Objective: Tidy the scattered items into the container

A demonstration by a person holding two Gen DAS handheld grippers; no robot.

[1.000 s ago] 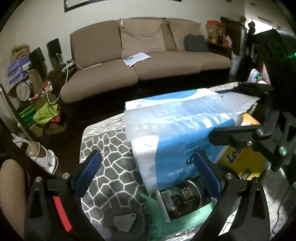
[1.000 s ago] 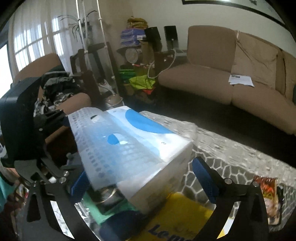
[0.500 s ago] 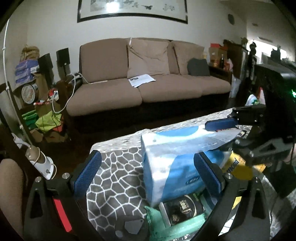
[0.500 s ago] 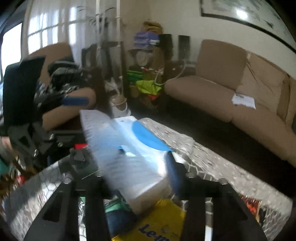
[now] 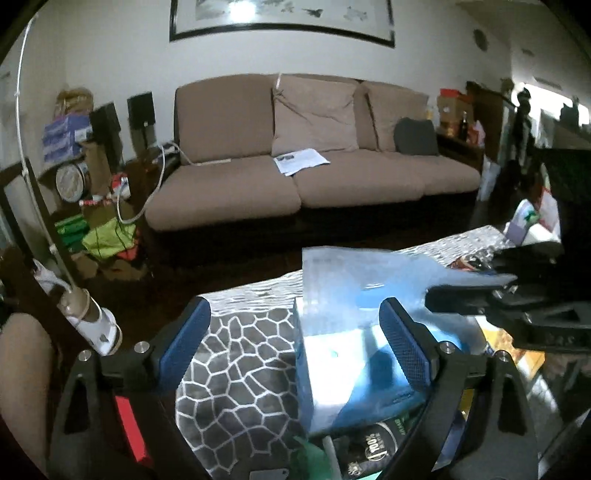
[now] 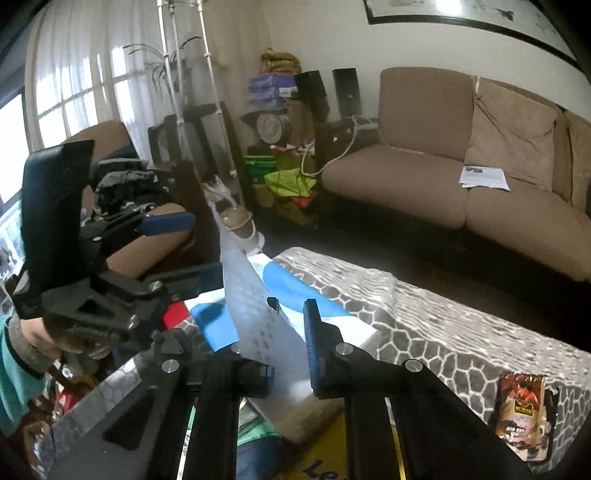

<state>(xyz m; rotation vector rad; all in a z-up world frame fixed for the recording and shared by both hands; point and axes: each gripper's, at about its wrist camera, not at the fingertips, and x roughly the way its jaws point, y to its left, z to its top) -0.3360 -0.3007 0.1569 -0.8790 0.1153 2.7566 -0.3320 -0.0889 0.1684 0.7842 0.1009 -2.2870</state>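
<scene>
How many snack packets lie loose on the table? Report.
1: a snack packet on the table, right of the right gripper. The pack it grips may hide others.

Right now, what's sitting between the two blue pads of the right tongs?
A translucent perforated plastic flap of the blue-and-white tissue pack stands between the right tongs, seen in the right wrist view.

Brown sofa (image 5: 314, 162) sitting against white wall (image 5: 110, 55), framed picture (image 5: 280, 18) hanging above, catching glare. Papers (image 5: 301, 160) lying on seat, dark cushion (image 5: 415, 138) leaning at right end. Clutter pile (image 5: 88, 177) crowding left of sofa, white cable (image 5: 147, 199) trailing from it. Daylight coming through curtained window (image 6: 74, 96). Armchair (image 6: 110, 184) standing below window. Dark floor (image 6: 406, 251) showing before sofa.
</scene>
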